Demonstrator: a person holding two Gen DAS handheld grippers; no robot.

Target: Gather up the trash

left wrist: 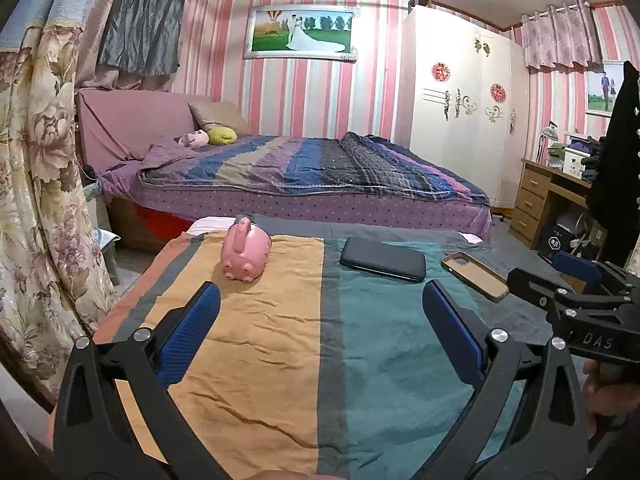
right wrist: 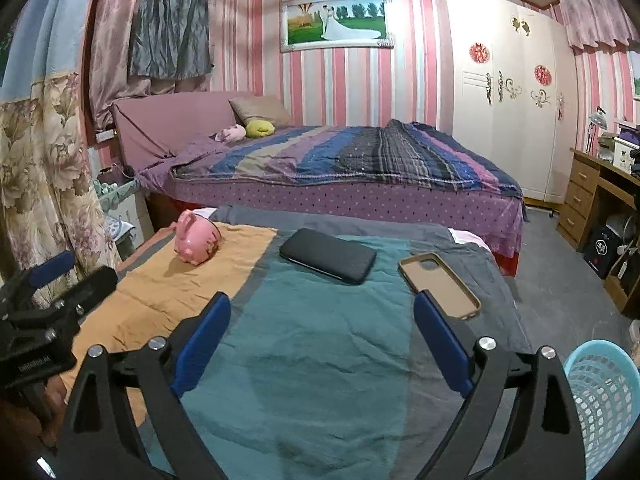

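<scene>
Light-blue plastic mesh basket [right wrist: 604, 400] stands beside our striped-cloth surface [right wrist: 320, 360]; we hold both the left hand-held gripper [left wrist: 320, 324] and the right hand-held gripper [right wrist: 322, 334] spread apart, empty.

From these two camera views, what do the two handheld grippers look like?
Both look alike. The left gripper and the right gripper each have two black plastic arms shaped like open triangles, joined by round silver bolts, and end in ribbed blue pads. The right gripper's body, seen from the left camera, carries pale letters reading DAS. No cables or sleeves show.
</scene>
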